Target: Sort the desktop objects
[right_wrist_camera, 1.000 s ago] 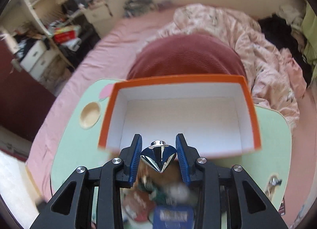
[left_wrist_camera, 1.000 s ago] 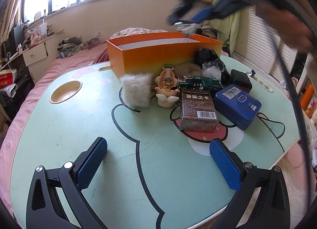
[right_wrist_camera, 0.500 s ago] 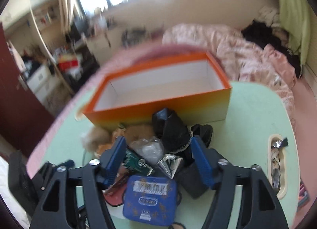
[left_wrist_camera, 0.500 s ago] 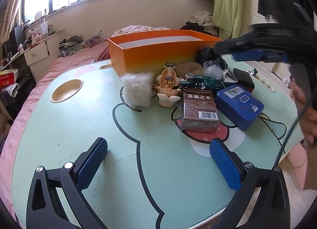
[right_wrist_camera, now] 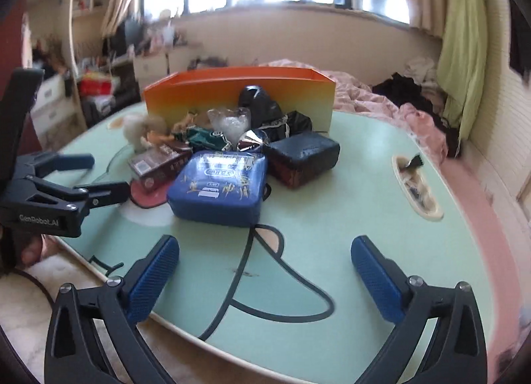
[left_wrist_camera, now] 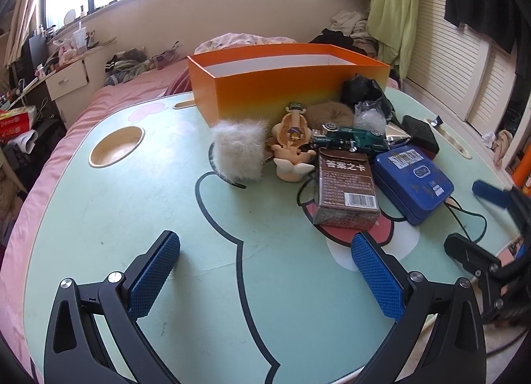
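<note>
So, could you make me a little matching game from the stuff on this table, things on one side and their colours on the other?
Things:
1. open box
2. flat tin
3. fluffy piece
4. toy car

Colours:
A. white
B. dark green
C. orange
D. blue

Pairs: 1-C, 2-D, 3-A, 4-B
</note>
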